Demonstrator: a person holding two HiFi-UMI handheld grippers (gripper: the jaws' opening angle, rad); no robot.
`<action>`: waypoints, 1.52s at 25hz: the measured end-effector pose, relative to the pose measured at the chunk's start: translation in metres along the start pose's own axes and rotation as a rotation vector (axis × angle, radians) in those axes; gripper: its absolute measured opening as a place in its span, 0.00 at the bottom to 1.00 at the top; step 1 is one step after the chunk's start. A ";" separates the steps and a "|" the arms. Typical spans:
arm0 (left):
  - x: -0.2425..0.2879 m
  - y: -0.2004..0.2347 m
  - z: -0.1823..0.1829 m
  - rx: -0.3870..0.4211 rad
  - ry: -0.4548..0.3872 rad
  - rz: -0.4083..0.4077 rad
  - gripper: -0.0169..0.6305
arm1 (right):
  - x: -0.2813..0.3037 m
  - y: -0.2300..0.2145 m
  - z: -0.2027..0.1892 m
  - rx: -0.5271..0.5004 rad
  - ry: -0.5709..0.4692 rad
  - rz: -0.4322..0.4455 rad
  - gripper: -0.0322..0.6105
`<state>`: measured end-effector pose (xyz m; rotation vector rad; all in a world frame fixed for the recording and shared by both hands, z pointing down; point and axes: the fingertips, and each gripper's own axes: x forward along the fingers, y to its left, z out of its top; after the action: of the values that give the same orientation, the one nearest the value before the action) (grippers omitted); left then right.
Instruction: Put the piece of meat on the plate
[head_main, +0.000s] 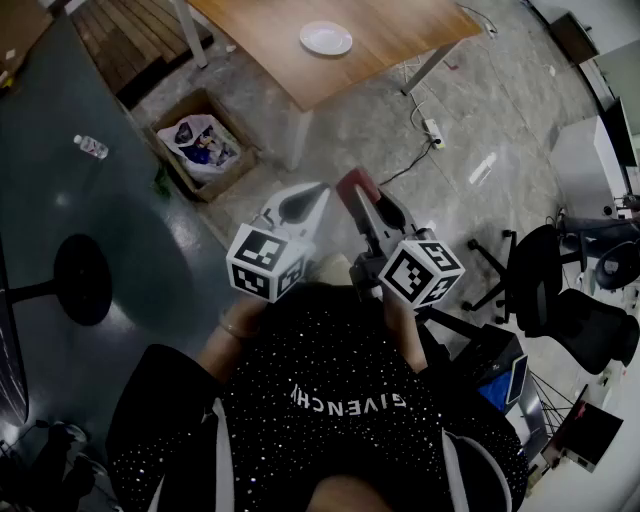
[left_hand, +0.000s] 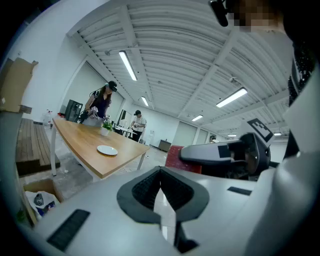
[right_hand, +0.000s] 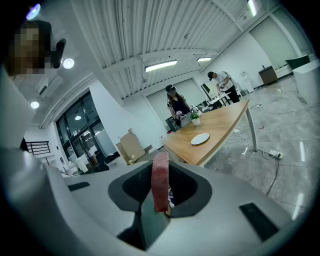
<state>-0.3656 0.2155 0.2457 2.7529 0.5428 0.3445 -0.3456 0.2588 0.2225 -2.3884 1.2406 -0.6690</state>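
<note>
Red, flat slab of meat (right_hand: 160, 177): stands on edge, clamped between the ribbed pads of the right gripper (head_main: 362, 200), its upper end projecting past the fingertips. Right gripper: closed on the meat, held near level in front of the person's chest. Left gripper (left_hand: 161, 192): jaws together, nothing between them, carried just beside the right one. Small round white plate (head_main: 326, 38): empty, lying on the long light-wood counter (head_main: 390, 40), well apart from both grippers across a stretch of grey floor. Step in hand, as judged: carrying the meat to the plate, with the placing not yet begun. Handling advice: hold the clamp firm during the approach, since the slab is gripped by a narrow band only and may pivot or slip. Bring the right gripper over the plate's middle, lower until the meat nearly touches, then open. Watch the white power strip and cable (head_main: 432, 128) lying on the floor by the counter leg.
</note>
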 end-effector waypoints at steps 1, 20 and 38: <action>0.000 0.001 0.000 -0.001 -0.003 0.002 0.04 | 0.002 0.000 0.000 0.013 0.001 0.008 0.20; 0.038 0.068 0.020 -0.027 -0.015 0.148 0.04 | 0.091 -0.032 0.023 0.055 0.109 0.127 0.20; 0.194 0.139 0.080 -0.029 -0.021 0.213 0.04 | 0.194 -0.149 0.129 0.054 0.136 0.157 0.20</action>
<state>-0.1222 0.1507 0.2532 2.7884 0.2364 0.3685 -0.0781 0.1915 0.2404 -2.2059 1.4297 -0.8150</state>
